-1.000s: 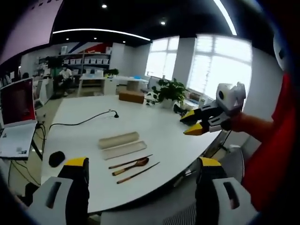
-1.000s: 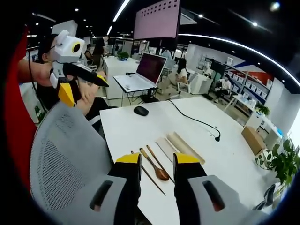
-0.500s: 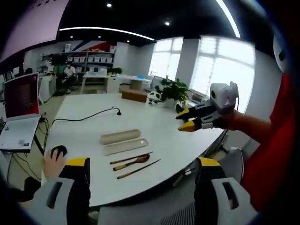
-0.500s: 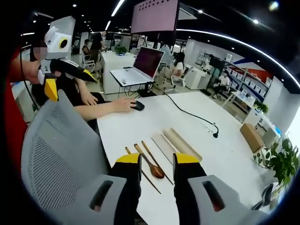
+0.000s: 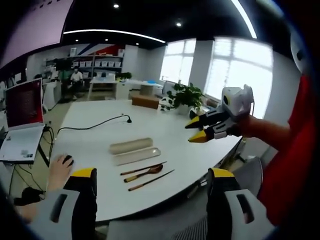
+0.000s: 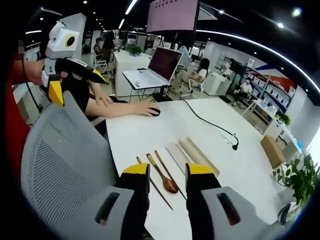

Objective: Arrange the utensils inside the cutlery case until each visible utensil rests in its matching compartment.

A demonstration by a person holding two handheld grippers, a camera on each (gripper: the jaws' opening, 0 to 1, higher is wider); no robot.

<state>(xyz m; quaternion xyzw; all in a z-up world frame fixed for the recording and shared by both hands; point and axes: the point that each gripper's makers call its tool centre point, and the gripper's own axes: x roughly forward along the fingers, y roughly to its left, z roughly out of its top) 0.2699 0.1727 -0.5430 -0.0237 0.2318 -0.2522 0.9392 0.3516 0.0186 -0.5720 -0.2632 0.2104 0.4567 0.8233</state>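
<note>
In the left gripper view, the left tongs (image 5: pixel 152 175) rise from the bottom edge with their yellow-tipped jaws spread wide and nothing between them. Beyond and between the jaws, on the large white table (image 5: pixel 95 132), lie three brown wooden utensils side by side: a thin wooden chopstick (image 5: pixel 142 168) farthest from the tongs, a wooden spoon (image 5: pixel 145 172) in the middle with its bowl toward the right of the view, and a second thin wooden stick (image 5: pixel 151 180) nearest the table's edge. Just beyond them sits the open beige cutlery case: its shallow tray (image 5: pixel 136 155) lies nearest the utensils and its rounded lid (image 5: pixel 131 145) lies just behind it, the two parallel. All three utensils rest on the bare table, outside the case. The tongs hang in the air, well apart from the utensils.

The right tongs (image 5: pixel 196 131) enter that view from the right, held in the air above the table's far right side, their yellow tips apart and empty.

In the right gripper view, the right tongs (image 6: pixel 167 172) show their jaws spread a little, with the spoon (image 6: pixel 162 176) lying on the table in the gap between them and the tray (image 6: pixel 176 155) and lid (image 6: pixel 198 155) just beyond. The left tongs (image 6: pixel 75 84) appear at upper left, open, above a grey mesh chair back (image 6: pixel 65 170). A person's hand (image 6: pixel 146 108) rests on a black mouse at the table's far corner, near an open laptop (image 6: pixel 154 70).
</note>
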